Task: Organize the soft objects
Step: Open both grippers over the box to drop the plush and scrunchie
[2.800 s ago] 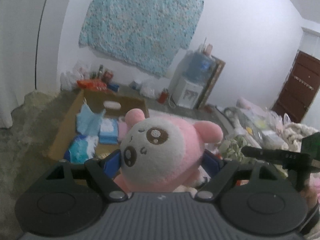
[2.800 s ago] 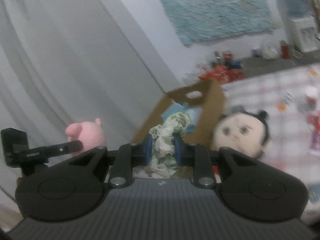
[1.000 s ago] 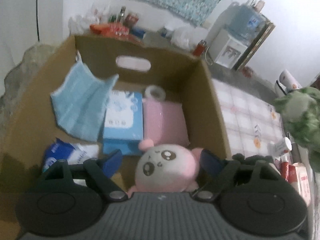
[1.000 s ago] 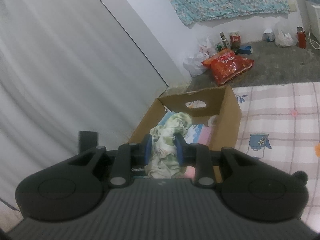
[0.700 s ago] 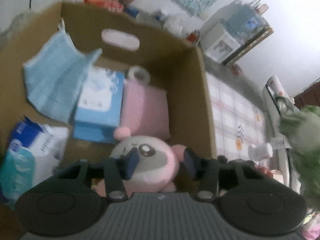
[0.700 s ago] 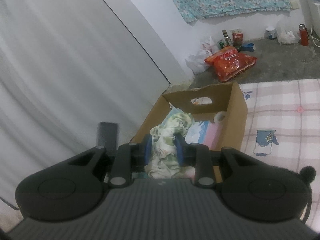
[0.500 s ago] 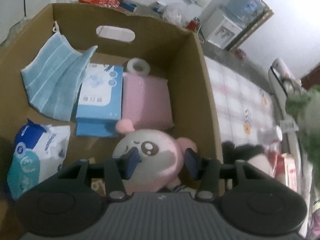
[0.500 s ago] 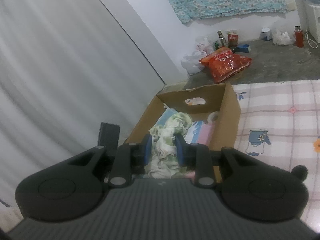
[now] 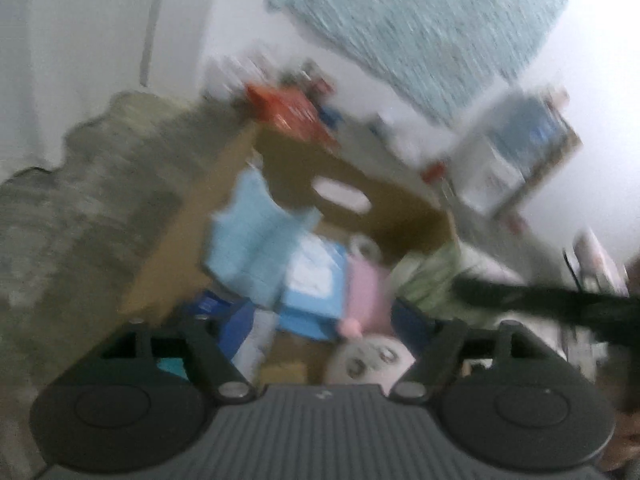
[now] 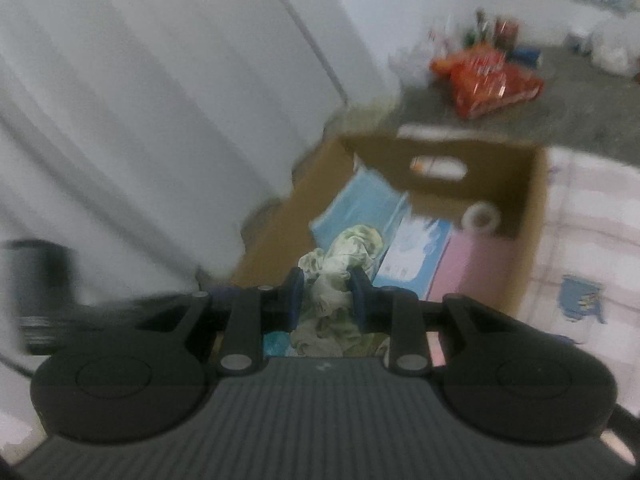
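Right gripper clamped on green cloth, above near end of box. Left gripper spread wide, empty; pink plush lies in box, near right. Lower cloth beside plush before release; avoid rim.

Pink plush toy half hidden (motion blur throughout).

cardboard box lies ahead of the right claw; tape roll in its far right corner.
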